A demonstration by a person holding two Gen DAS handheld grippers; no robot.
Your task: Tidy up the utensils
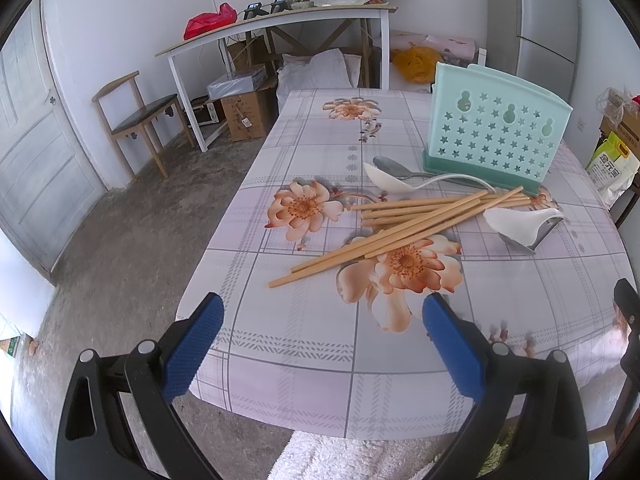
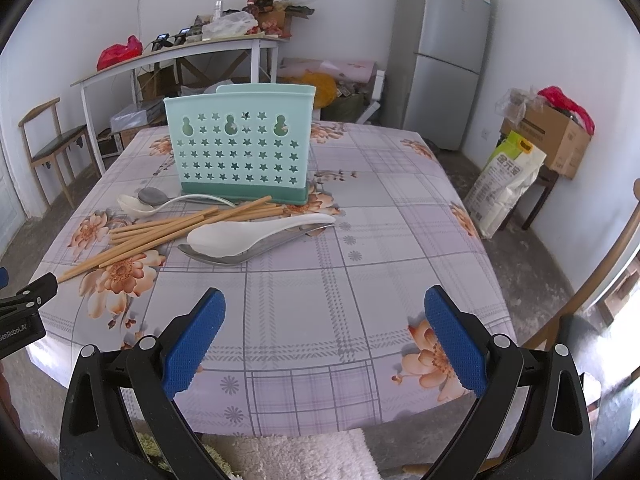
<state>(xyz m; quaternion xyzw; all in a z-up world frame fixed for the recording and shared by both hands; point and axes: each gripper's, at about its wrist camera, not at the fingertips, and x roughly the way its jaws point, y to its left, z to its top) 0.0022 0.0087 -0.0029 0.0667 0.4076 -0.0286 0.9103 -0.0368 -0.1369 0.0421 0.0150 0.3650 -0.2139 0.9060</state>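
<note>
A mint green utensil holder [image 1: 494,130] [image 2: 240,148] with star holes stands upright on the floral tablecloth. In front of it lie several wooden chopsticks [image 1: 400,228] [image 2: 172,228] in a loose pile. A white spoon [image 1: 394,182] [image 2: 136,204] lies over a metal spoon [image 1: 386,166] [image 2: 152,196] near the holder's base. Another white spoon [image 1: 520,220] [image 2: 248,234] rests on a second metal spoon [image 1: 536,238] [image 2: 224,258]. My left gripper [image 1: 322,320] is open and empty, near the table's front edge. My right gripper [image 2: 324,316] is open and empty, short of the spoons.
The table [image 2: 400,208] has a drop at its left edge [image 1: 224,236] to a concrete floor. A white towel [image 2: 296,456] lies at the near edge. A chair [image 1: 140,116], a cluttered side table [image 1: 280,20], a fridge [image 2: 444,52] and a rice bag [image 2: 508,184] stand around.
</note>
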